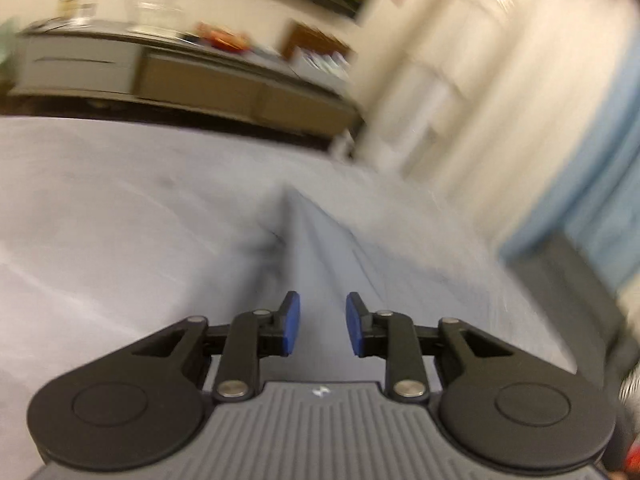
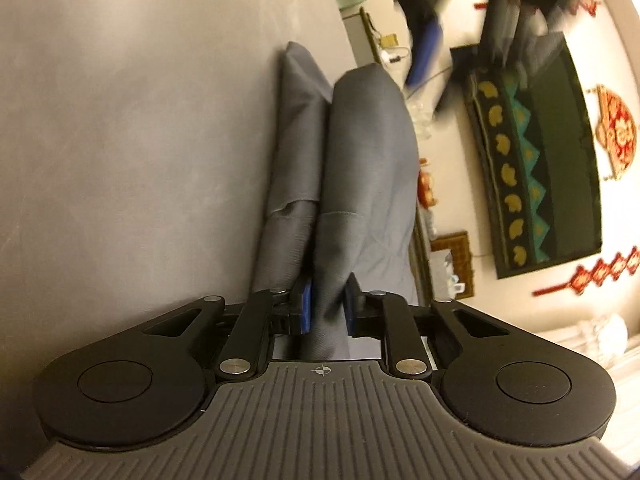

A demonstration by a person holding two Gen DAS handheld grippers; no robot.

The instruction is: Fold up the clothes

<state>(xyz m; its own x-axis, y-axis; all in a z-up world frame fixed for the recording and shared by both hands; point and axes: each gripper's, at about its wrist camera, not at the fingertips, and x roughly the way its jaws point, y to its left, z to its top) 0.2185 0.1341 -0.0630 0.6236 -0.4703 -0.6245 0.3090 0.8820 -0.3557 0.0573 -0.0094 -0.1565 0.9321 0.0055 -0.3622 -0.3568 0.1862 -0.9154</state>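
Note:
A grey garment (image 2: 360, 168) lies folded in long layers on the pale grey surface (image 2: 140, 140). My right gripper (image 2: 328, 306) is shut on a fold of it, the cloth pinched between the blue pads (image 2: 306, 308). In the blurred left wrist view the same garment (image 1: 316, 248) stretches away as a long ridge. My left gripper (image 1: 322, 322) is open and empty just above its near end. The left gripper (image 2: 426, 52) also shows blurred at the top of the right wrist view, beyond the garment's far end.
A low cabinet (image 1: 180, 76) with small items stands past the far edge of the surface. White wall and doorway (image 1: 460, 92) are at right, with a blue cloth (image 1: 592, 184) and a dark frame (image 1: 568, 292). A dark patterned hanging (image 2: 536, 168) is on the wall.

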